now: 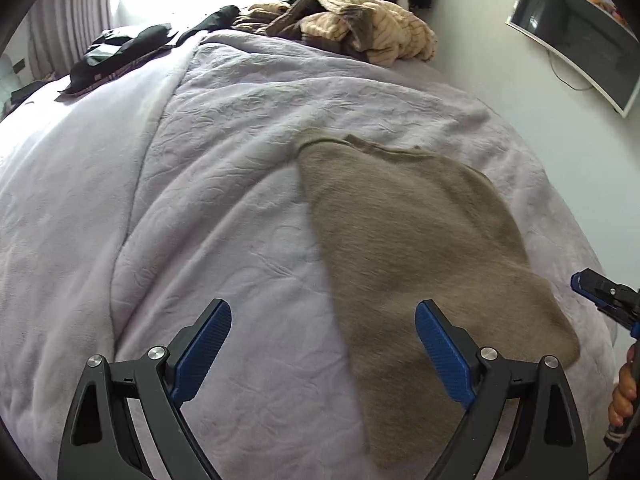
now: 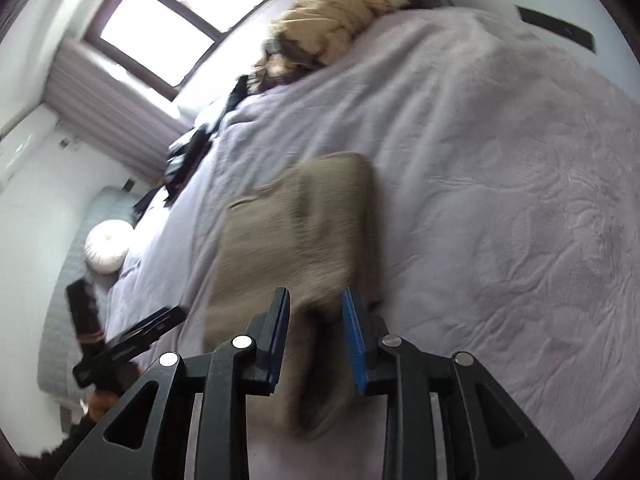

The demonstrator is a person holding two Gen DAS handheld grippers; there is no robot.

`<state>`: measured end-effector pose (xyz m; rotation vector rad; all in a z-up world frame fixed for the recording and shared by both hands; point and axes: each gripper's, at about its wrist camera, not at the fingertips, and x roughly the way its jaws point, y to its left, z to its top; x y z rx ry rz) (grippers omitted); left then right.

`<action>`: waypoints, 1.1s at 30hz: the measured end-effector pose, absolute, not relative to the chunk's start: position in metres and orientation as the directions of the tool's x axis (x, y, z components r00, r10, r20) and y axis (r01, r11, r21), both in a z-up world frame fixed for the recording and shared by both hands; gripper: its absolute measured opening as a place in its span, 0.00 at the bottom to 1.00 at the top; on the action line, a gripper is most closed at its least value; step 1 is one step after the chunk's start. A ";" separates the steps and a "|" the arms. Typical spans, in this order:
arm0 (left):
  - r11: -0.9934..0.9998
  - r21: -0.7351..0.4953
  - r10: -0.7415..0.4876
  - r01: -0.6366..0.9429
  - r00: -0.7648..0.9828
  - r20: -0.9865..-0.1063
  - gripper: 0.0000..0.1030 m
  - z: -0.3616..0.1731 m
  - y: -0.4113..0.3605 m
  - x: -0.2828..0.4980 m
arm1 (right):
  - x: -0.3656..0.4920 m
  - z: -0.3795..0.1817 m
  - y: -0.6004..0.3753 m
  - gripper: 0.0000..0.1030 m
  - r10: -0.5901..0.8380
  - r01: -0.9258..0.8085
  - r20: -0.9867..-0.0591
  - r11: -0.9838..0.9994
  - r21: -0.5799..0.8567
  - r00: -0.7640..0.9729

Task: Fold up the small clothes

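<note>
Taupe garment (image 1: 420, 248) lies flat on lavender bedspread (image 1: 200, 208). Left gripper (image 1: 323, 350) jaws wide apart, hovering over its near edge. Right gripper (image 2: 316, 340) partly closed around a raised fold; contact blurred, can't tell.

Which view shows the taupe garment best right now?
The left wrist view: the taupe garment lies spread on the bed, its outline sharp. In the right wrist view it is motion-blurred and partly hidden by the right gripper, whose jaws stand apart around its near edge.
</note>
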<state>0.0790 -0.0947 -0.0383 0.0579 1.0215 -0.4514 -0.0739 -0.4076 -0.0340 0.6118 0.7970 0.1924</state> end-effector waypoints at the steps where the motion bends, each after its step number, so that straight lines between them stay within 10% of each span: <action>1: 0.903 -0.165 -0.343 0.397 0.432 -0.834 0.91 -0.039 -0.099 0.073 | -0.076 -0.027 -0.395 0.23 0.388 0.026 -0.611 0.830 0.557 0.690; 7: 0.911 -0.166 -0.312 0.377 0.367 -0.876 0.91 -0.078 -0.109 0.054 | -0.072 -0.054 -0.341 0.22 0.277 -0.013 -0.765 0.943 0.332 0.582; 12: 0.920 -0.258 -0.348 0.294 0.314 -0.883 0.97 -0.103 -0.084 0.045 | -0.078 -0.092 -0.376 0.00 0.249 0.134 -0.798 0.916 0.379 0.549; 33: 0.937 -0.152 -0.282 0.313 0.428 -0.858 0.97 -0.051 -0.060 -0.005 | -0.129 -0.075 -0.388 0.07 0.202 0.280 -0.797 0.864 0.418 0.569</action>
